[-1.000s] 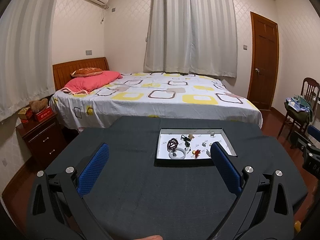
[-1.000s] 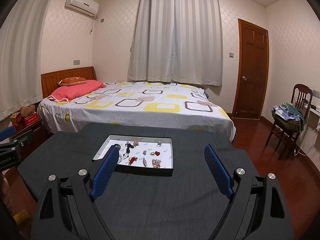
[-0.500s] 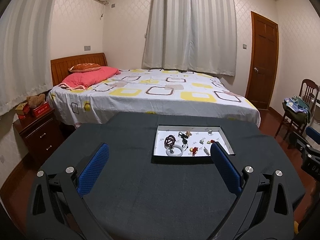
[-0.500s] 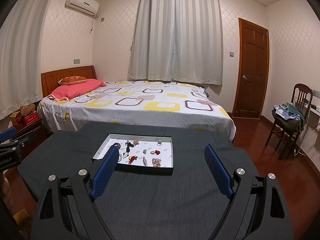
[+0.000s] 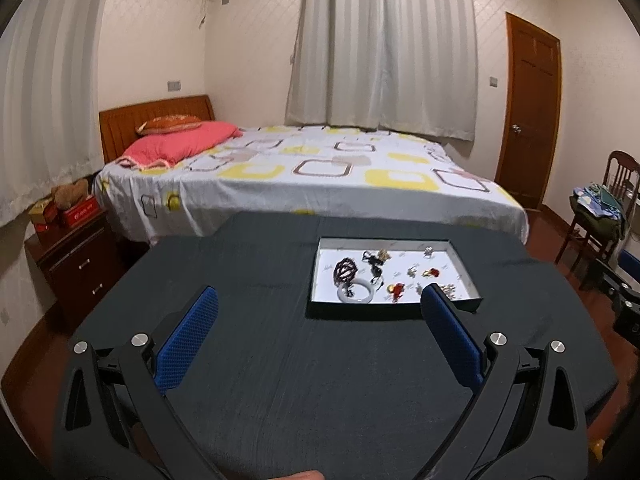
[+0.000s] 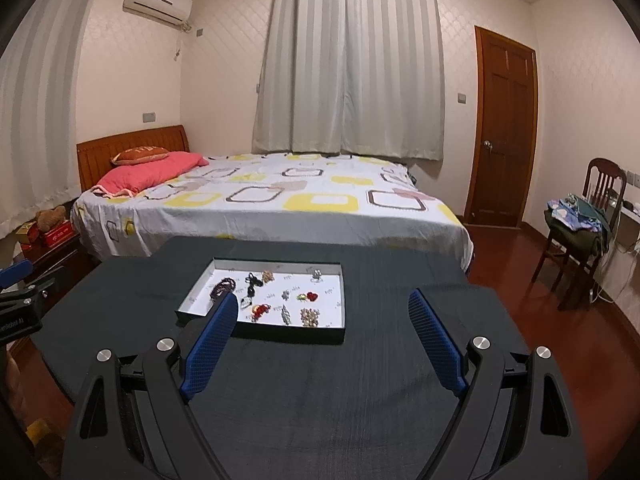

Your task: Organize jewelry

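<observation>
A shallow black tray with a white floor sits on the dark table. It holds loose jewelry: a dark bead bracelet, a white bangle, a black pendant, a red brooch, a silver ring and several small pieces. My left gripper is open and empty, short of the tray's near left corner. My right gripper is open and empty, over the tray's near edge.
The dark table stands before a bed. A nightstand is at the left, a chair with clothes at the right, a door behind.
Both grippers have drifted slightly, so the tray sits a little differently in each view. Both stay open and empty. The jewelry has not moved.
</observation>
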A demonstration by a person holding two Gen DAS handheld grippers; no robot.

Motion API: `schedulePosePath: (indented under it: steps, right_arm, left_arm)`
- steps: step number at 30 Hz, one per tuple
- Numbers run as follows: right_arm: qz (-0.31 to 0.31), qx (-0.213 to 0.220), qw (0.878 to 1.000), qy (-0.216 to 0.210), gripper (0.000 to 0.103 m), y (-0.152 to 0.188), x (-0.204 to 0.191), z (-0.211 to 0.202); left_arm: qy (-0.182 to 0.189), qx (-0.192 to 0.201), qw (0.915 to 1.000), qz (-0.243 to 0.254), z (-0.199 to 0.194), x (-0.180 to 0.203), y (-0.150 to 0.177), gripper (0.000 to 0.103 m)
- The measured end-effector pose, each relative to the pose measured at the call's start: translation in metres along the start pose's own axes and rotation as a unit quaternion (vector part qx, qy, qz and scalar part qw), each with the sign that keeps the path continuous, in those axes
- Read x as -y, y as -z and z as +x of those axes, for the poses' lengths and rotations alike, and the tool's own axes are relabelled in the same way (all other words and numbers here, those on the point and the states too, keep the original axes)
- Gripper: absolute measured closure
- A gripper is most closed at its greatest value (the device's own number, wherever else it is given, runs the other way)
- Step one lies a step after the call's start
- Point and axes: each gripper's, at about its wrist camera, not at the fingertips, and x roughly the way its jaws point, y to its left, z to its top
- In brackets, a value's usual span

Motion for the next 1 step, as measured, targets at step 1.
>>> schedulePosePath:
  steps: [1]
  right_arm:
    - [0.002, -0.003, 1.0, 0.002, 0.019, 0.0008, 0.0024, 0.0067]
  left_arm:
    - [-0.004, -0.008, 1.0, -0.003, 0.0082, -0.0024, 0.0008, 0.004]
